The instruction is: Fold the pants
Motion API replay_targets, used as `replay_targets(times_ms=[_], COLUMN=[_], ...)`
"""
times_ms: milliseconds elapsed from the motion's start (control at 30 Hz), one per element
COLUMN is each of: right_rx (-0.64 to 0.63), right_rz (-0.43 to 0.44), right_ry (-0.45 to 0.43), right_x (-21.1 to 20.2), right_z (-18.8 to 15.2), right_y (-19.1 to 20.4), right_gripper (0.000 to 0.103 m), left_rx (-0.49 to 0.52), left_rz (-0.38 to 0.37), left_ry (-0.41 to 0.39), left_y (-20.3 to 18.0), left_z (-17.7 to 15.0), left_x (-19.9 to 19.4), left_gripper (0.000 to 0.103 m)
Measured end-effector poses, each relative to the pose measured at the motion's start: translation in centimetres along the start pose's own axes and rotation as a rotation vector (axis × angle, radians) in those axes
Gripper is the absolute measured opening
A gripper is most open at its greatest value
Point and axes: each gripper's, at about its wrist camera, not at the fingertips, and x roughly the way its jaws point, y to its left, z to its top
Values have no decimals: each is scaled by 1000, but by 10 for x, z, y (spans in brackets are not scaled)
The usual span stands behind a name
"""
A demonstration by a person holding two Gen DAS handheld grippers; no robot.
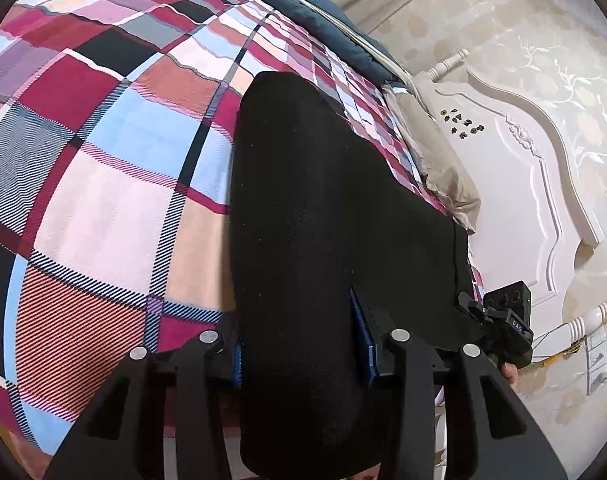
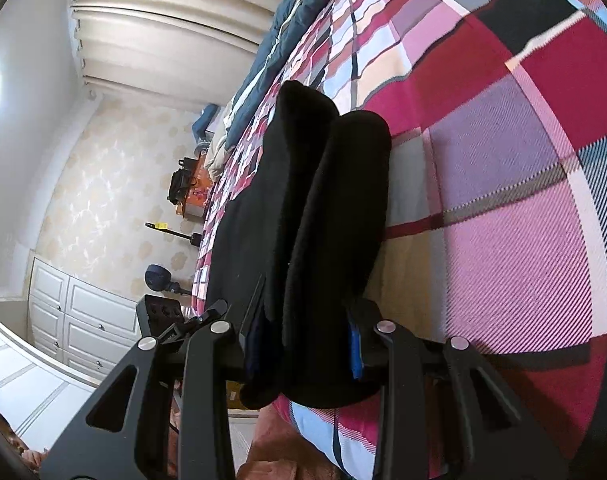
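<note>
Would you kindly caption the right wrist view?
Right gripper clamps black pants over a plaid bedspread.

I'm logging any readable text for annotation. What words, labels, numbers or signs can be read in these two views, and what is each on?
"DAS": pale letters, partly legible, on the black body of the right claw, seen past the black pants in the left wrist view.
Yellow tag on a black rod by the wall, right wrist view: too small to read.
Wall panel below the white headboard: marks too blurred to read.
Nothing else bears text.
</note>
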Motion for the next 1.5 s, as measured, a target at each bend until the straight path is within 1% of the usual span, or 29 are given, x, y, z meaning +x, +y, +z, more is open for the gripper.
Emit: replay_targets(times_ms=[133,200,233,300,333,367,400,433,467,567,633,700,767,800,900,1000,1067,1100,1133,1167,1200,1267,1400,1467,1500], right_rx=[-5,0,5,4,-4,-17,-43,-60,-76,-65,-57,-48,-42,-37,-34,-46,-70,-84,-100,-106,-106,-94,-100,-99,-102], right_rz=[4,11,24,35,30,17,-4,-15,-24,-39,-28,-27,-19,-14,-15,-33,-44,-53,-78,-95,-98,-83,-68,-63,-64], right_ry=[-15,-19,-22,-19,-20,-27,-40,-45,-50,-53,-49,-41,-30,-22,-4,2,6,8,12,16,18,17,-3,-19,-24], right_x=[-2,-3,-4,-8,-11,-15,-20,-23,-26,-26,-20,-9,1,6,22,33,36,37,39,41,41,43,46,44,45], right_z=[-4,-6,-7,-7,-8,-8,-8,-7,-4,12,25,42,54,60,75,79,80,79,78,78,77,77,73,71,71], right_y=[-4,-3,-4,-3,-1,1,6,8,11,10,9,7,6,5,3,4,5,7,8,6,5,3,5,7,8], right_gripper=[33,36,39,43,48,55,59,67,71,75,75,75,76,76,77,77,77,76,69,60,57,47,40,38,38], left_rx=[0,18,35,61,67,71,73,74,73,32,-9,-19,-8,1,32,61,65,73,85,105,130,181,159,176,201], left_rz=[-14,-30,-44,-77,-90,-103,-109,-116,-129,-210,-226,-235,-223,-210,-184,-154,-152,-154,-153,-136,-103,-45,-15,14,41], left_ry=[1,1,-3,-20,-26,-32,-38,-45,-51,-36,-21,-9,6,32,70,80,82,84,83,78,79,78,55,40,29], left_y=[1,1,0,2,3,3,4,4,6,14,21,23,20,17,14,9,9,9,9,8,6,5,5,0,-5], left_z=[1,0,0,-2,-3,-3,-1,1,3,19,36,55,70,81,95,104,105,105,103,100,100,97,99,98,97], left_x=[2,2,2,-2,-4,-8,-11,-14,-16,-13,0,14,24,34,50,60,62,63,63,61,63,66,64,63,62], left_gripper=[46,55,58,68,71,75,79,81,83,85,85,85,86,86,87,87,87,87,87,83,71,62,48,44,41])
